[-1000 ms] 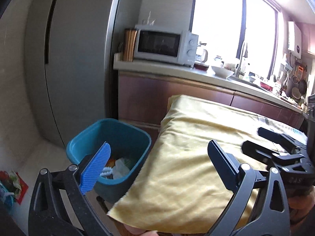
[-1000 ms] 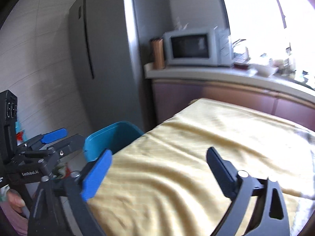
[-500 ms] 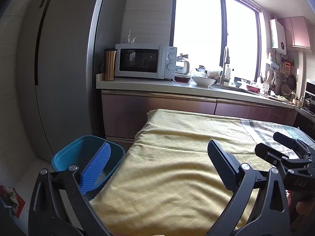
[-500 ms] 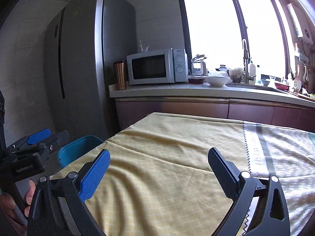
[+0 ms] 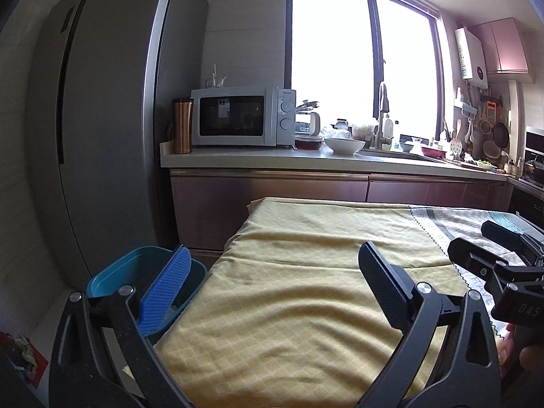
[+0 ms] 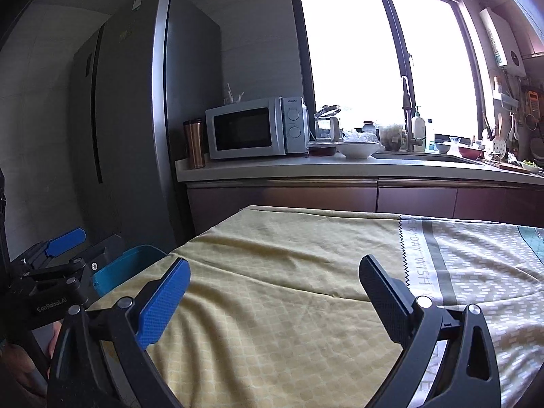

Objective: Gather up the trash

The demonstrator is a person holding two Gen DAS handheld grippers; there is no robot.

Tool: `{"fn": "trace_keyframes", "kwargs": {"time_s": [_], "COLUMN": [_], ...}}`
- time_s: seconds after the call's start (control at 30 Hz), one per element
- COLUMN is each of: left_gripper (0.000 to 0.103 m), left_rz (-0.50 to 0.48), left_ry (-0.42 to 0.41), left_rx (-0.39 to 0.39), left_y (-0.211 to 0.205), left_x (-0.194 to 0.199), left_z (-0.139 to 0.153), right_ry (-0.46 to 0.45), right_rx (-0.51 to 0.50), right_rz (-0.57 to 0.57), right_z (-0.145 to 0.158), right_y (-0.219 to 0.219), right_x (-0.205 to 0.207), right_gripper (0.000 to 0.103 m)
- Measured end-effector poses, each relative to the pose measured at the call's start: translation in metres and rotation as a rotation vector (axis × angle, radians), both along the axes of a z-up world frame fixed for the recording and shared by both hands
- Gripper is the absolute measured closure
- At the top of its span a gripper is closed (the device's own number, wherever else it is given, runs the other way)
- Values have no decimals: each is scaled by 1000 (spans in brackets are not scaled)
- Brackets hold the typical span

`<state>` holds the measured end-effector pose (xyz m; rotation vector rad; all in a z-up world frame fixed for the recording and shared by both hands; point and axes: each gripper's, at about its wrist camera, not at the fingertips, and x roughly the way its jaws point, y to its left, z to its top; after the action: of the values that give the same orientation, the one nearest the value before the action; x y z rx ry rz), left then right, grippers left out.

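Note:
A teal trash bin (image 5: 136,272) stands on the floor at the table's left end, its inside hidden from this height; its rim shows as the teal bin (image 6: 129,270) in the right wrist view. My left gripper (image 5: 275,282) hangs open over the yellow tablecloth (image 5: 306,306) near the table's left edge, nothing between its fingers. My right gripper (image 6: 275,292) is open too, empty, over the same cloth (image 6: 289,289). Each gripper shows in the other's view: the right gripper (image 5: 503,265) at the far right, the left gripper (image 6: 57,265) at the far left. No trash lies on the cloth.
A tall grey fridge (image 5: 102,136) stands left behind the bin. The counter (image 5: 306,161) behind the table carries a microwave (image 5: 243,115), a copper tumbler (image 5: 182,125), bowls and a sink. Crumpled wrappers (image 5: 23,357) lie on the floor at the lower left.
Both grippers have lifted and tilted up from looking down at the bin to looking level across the table. The bin's contents dropped out of sight. Both stayed open.

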<state>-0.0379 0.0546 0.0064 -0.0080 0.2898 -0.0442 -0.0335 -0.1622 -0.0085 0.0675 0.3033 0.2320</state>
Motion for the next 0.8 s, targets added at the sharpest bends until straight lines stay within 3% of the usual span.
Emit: {"fn": "trace_keyframes", "kwargs": {"time_s": [0.8], "left_gripper": [6], "left_rz": [55], "left_ry": [-54], "left_rx": [18], "left_y": [1], "left_x": [-7], "left_z": [2], "right_ry": [-26], "right_rx": [-8], "right_rz": [-15], "right_z": [4], "right_y": [-6], "right_x": [-5], "right_gripper": [7]}}
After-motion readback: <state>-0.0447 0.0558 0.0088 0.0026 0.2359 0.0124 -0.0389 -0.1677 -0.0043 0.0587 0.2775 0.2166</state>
